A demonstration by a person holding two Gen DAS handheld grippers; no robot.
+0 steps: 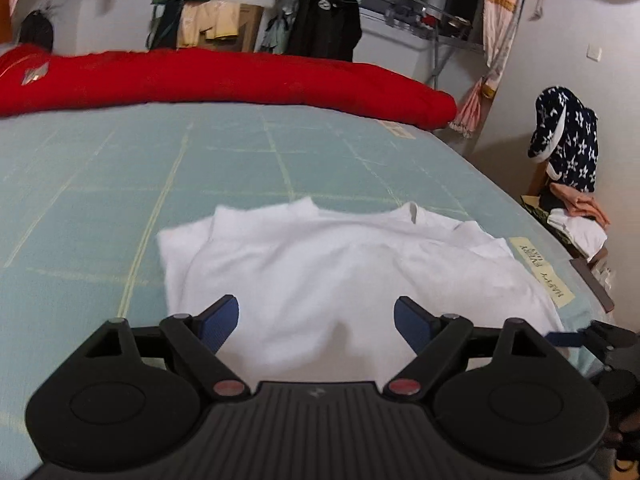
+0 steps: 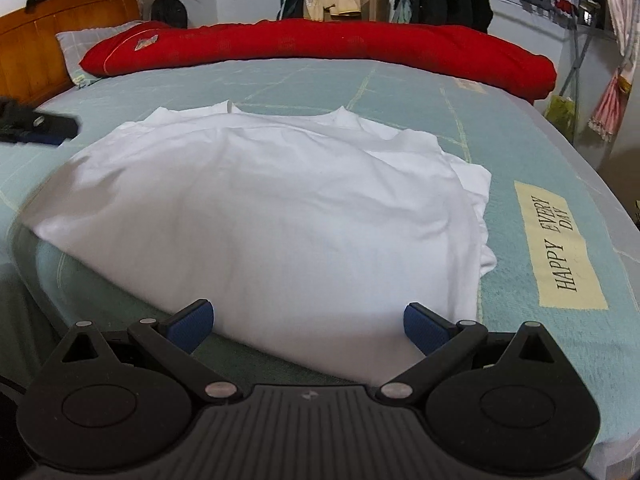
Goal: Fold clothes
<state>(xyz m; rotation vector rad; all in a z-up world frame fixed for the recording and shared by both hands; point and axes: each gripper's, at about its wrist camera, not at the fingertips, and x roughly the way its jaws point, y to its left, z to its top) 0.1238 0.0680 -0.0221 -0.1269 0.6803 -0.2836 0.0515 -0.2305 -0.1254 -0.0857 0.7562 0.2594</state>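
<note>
Two black grippers sit nearest the cameras, each tilted downward over a bed. The left gripper (image 1: 316, 322) and right gripper (image 2: 309, 326) both have blue pads spread wide, holding nothing. A white shirt (image 2: 256, 216) lies flat on the pale green sheet (image 2: 400, 92), just beyond both sets of fingers, its near hem closest, collar at the far end. Neither gripper looks clearly nearer. A red quilt (image 2: 320, 44) lies well beyond.

White shirt (image 2: 256, 216) near hem hidden behind claw body; hanging clothes (image 1: 324, 20) blurred.
</note>
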